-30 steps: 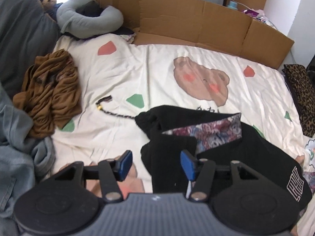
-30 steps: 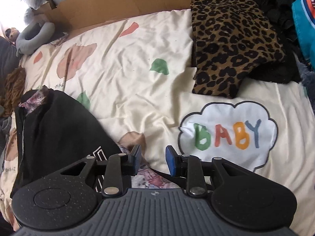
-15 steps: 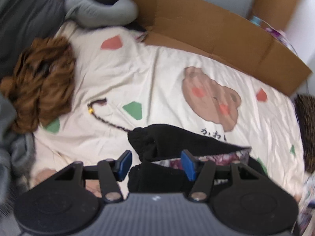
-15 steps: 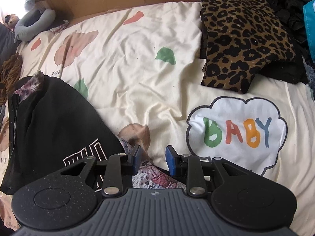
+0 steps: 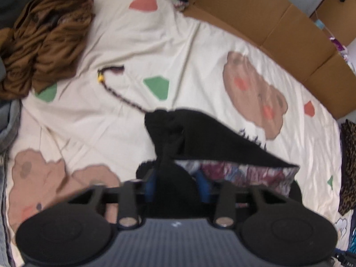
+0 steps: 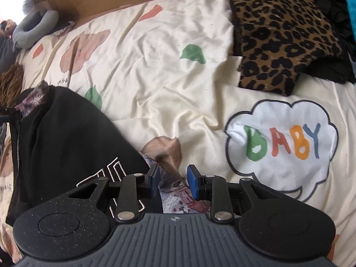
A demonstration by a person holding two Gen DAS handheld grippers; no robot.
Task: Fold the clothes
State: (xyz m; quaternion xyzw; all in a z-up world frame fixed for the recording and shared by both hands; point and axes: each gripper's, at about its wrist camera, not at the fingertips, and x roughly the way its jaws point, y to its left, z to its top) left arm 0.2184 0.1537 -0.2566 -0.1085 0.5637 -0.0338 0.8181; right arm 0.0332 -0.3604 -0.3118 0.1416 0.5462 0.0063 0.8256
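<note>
A: What lies at the far left?

B: A crumpled brown garment (image 5: 42, 37) heaped at the edge of the printed bedsheet (image 5: 138, 44), near a braided cord (image 5: 120, 93) running to the black jacket (image 5: 200, 138).

A: And the left gripper (image 5: 175, 184)?

B: Its blue pads are partly spread with a ridge of black cloth bunched between them, seemingly lifting a flap so the floral lining (image 5: 244, 171) shows. Whether they truly pinch it, I cannot tell.

A: The right gripper (image 6: 172, 181)?

B: Open, straddling the jacket's lined hem without clamping, probably positioned to take that corner. The folded leopard-print garment (image 6: 280, 33) sits well apart at the right.
</note>
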